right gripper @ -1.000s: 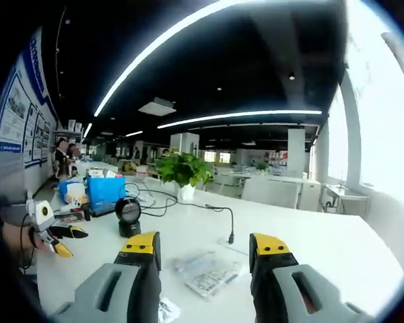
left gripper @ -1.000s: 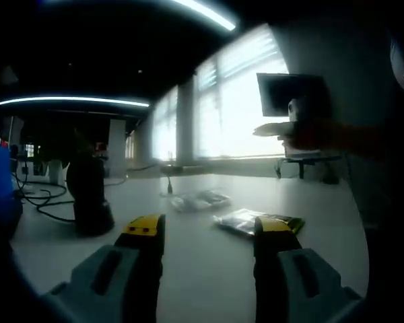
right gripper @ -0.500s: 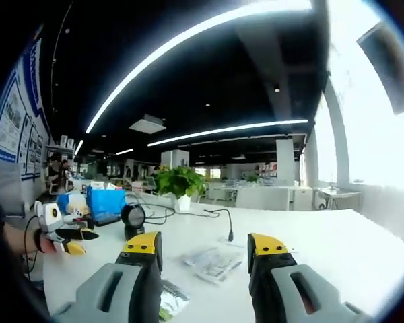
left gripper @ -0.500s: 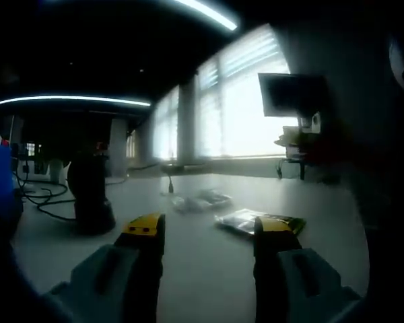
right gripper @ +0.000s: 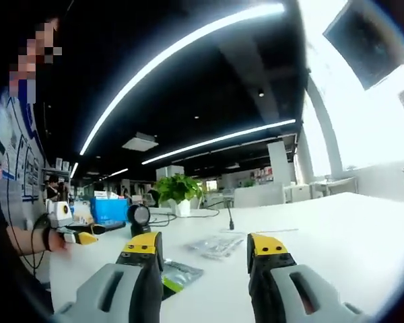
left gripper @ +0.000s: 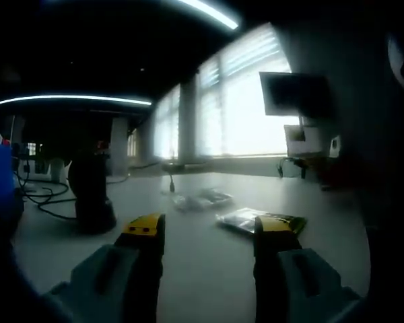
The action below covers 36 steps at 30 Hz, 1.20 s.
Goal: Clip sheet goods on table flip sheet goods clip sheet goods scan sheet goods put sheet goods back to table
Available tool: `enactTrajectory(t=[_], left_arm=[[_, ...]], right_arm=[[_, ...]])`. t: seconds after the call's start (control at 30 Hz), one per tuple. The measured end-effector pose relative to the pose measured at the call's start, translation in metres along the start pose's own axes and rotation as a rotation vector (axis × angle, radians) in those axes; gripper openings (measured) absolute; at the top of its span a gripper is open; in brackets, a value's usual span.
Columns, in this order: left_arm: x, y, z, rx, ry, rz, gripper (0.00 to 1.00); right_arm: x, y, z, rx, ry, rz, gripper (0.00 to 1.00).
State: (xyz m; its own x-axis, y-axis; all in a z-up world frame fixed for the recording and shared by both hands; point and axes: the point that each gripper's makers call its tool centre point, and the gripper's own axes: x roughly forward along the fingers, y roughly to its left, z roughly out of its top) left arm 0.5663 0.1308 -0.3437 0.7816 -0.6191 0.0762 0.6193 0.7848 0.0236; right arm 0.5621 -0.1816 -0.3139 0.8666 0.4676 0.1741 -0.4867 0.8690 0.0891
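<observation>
left hand-held gripper (left gripper: 207, 230), grey body with yellow-tipped jaws, jaws spread wide with nothing between them, held low over the white counter (left gripper: 209, 276). just ahead of its right jaw lies a flat dark glossy packet with a green edge (left gripper: 259, 220), flat on the counter, not touched. further ahead, between the two jaws' lines, a clear crinkled plastic packet (left gripper: 200, 199). ahead and left of the left jaw a black upright scanner on a round base (left gripper: 89, 195), with black cables (left gripper: 44, 202) behind it. a dark wall-mounted monitor (left gripper: 296, 94) up ahead to the right against bright windows.

right hand-held gripper (right gripper: 205, 243), same grey and yellow build, jaws also wide apart and holding nothing, above the counter (right gripper: 337, 235). the dark packet with green edge (right gripper: 178, 274) lies just by its left jaw on the inner side. the clear plastic packet (right gripper: 216, 245) is ahead between the jaws. the black scanner (right gripper: 139, 219) stands ahead of the left jaw, green potted plant (right gripper: 177, 192) and blue box (right gripper: 108, 208) beyond it. the left hand-held gripper (right gripper: 69, 229) shows far left, in a person's hand.
</observation>
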Motion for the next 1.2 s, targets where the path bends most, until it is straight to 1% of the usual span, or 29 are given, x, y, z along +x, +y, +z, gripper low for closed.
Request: enactTrajectory(t=[0.13, 0.17, 0.2, 0.23, 0.27, 0.3, 0.33, 0.43, 0.5, 0.7, 0.97, 1.1, 1.2], left_arm=[[0.000, -0.001, -0.001, 0.005, 0.005, -0.003, 0.46], [0.000, -0.002, -0.001, 0.004, 0.006, -0.004, 0.46], [0.001, -0.002, -0.001, 0.005, 0.008, -0.004, 0.46], [0.001, -0.002, -0.001, 0.007, 0.008, -0.004, 0.46], [0.001, -0.002, -0.001, 0.009, 0.006, -0.005, 0.46], [0.000, -0.002, 0.000, 0.010, 0.003, -0.003, 0.46], [0.000, -0.001, 0.001, 0.010, 0.000, -0.001, 0.46], [0.000, 0.000, 0.003, 0.006, -0.009, 0.006, 0.46], [-0.001, 0.001, 0.003, 0.004, -0.010, 0.007, 0.46], [-0.001, 0.000, 0.003, 0.010, -0.007, 0.004, 0.46], [-0.001, 0.000, 0.002, 0.015, -0.005, 0.008, 0.46], [-0.001, 0.000, 0.002, 0.011, -0.004, 0.010, 0.46], [0.000, -0.001, 0.000, 0.015, 0.003, 0.005, 0.46]], right_arm=[[-0.009, -0.002, -0.014, 0.008, 0.003, -0.031, 0.42], [-0.011, -0.007, -0.013, -0.043, 0.014, -0.055, 0.41], [-0.011, -0.006, -0.007, -0.033, -0.008, -0.056, 0.38], [-0.010, -0.006, -0.002, 0.015, -0.040, -0.069, 0.36], [-0.011, -0.006, -0.004, 0.013, -0.038, -0.072, 0.36], [-0.010, -0.006, -0.008, -0.059, -0.007, -0.083, 0.36], [-0.009, -0.003, -0.009, -0.051, -0.004, -0.080, 0.36], [-0.007, 0.003, -0.011, -0.067, 0.002, -0.063, 0.37], [-0.006, 0.003, -0.014, -0.083, 0.017, -0.061, 0.37], [-0.006, 0.000, -0.013, -0.080, 0.016, -0.067, 0.37], [-0.004, 0.006, -0.018, -0.121, 0.037, -0.049, 0.38], [-0.005, 0.005, -0.015, -0.116, 0.025, -0.050, 0.37], [-0.004, 0.005, -0.019, -0.131, 0.038, -0.051, 0.37]])
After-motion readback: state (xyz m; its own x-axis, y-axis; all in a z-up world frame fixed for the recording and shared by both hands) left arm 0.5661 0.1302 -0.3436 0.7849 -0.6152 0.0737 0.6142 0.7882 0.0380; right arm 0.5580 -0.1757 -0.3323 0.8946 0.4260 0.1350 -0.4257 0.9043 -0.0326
